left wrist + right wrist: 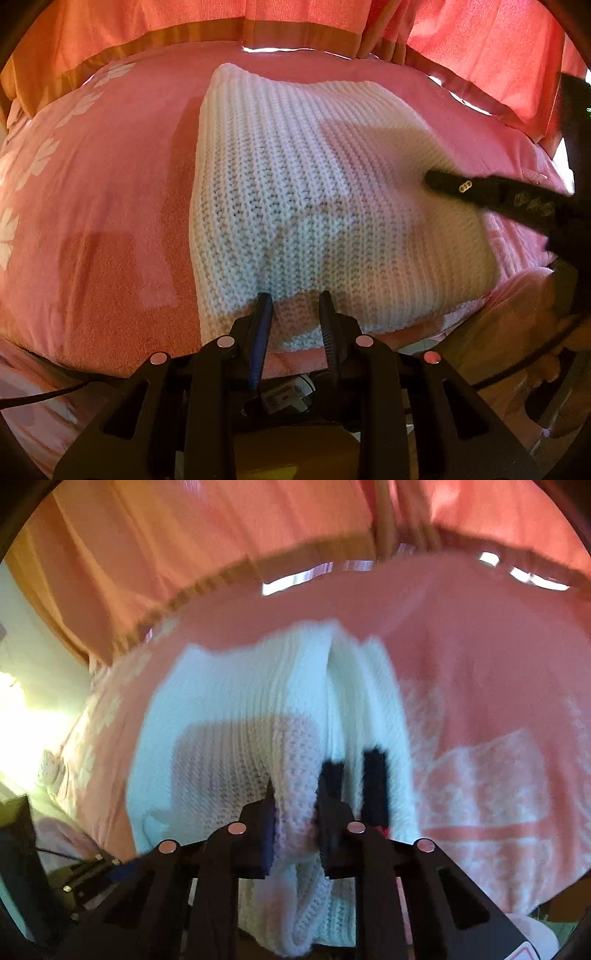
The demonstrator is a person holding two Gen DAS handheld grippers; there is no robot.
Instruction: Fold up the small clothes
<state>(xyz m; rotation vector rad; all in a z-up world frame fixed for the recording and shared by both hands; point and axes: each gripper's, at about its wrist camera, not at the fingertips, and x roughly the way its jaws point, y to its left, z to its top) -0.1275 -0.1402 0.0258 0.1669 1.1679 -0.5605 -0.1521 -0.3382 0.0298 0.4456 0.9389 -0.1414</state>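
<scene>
Lying on pink bedspread (110, 192), white knit (295, 192) below curtains (480, 48).

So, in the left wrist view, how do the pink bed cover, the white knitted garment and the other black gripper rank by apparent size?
1. Pink bed cover: largest.
2. White knitted garment.
3. Right gripper, black: smallest, though partly cut off at the edge.
The left gripper sits nearest the camera, so I leave it unranked.

We see a pink bedspread (110, 192) before red-orange curtains (480, 48). Daylight, perhaps from a window, glows at left (14, 709).
</scene>
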